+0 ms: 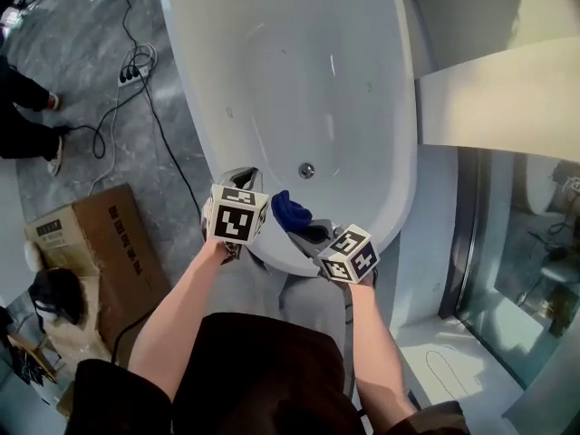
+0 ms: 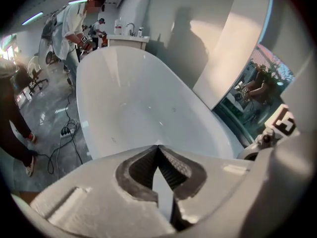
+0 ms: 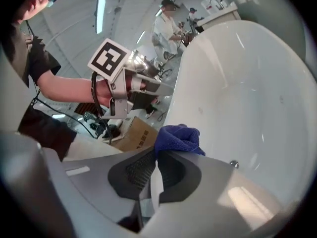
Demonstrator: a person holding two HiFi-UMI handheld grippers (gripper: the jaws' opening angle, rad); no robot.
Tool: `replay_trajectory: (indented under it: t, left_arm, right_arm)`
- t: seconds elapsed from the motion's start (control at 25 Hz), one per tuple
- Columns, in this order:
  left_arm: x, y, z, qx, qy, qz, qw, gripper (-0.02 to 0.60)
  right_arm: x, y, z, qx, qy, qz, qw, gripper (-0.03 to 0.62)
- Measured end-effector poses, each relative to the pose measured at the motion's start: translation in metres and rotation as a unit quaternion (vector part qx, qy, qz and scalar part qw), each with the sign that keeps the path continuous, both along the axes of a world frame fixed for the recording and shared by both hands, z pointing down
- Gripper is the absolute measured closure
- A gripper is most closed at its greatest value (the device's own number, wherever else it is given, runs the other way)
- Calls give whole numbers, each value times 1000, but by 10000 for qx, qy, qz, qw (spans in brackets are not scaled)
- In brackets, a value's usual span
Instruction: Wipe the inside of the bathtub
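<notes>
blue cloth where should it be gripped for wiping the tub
Grip the blue cloth by one bunched edge, coming from the near rim end, as the right tool has it. The loose wad bulges past the tips toward the bathtub wall, free to rub.

white oval bathtub (image 1: 272,62): far end cut by top edge. blue fluffy cloth (image 3: 179,137): lower part hidden behind right gripper (image 3: 155,155). brown cardboard box (image 1: 100,243): print too small to read.

The tub (image 1: 272,62), a box (image 1: 98,247) and a corded power strip (image 1: 133,69) are borne by the grey floor (image 1: 63,62)
</notes>
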State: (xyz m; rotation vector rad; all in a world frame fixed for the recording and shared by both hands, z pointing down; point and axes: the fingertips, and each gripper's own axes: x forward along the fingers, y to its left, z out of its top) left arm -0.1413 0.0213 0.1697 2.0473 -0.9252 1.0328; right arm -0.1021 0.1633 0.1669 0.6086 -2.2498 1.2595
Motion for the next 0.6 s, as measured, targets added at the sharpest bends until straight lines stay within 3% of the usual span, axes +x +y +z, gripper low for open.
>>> replay_trajectory:
  t: [0.32, 0.6]
  left_arm:
    - [4, -7, -97, 926, 256, -328, 9948, 580]
    - [35, 9, -190, 1956, 499, -689, 9770, 580]
  right_arm:
    - [6, -49, -93, 1259, 8, 468, 9909, 576]
    - [48, -60, -183, 2521, 50, 405, 9668, 576]
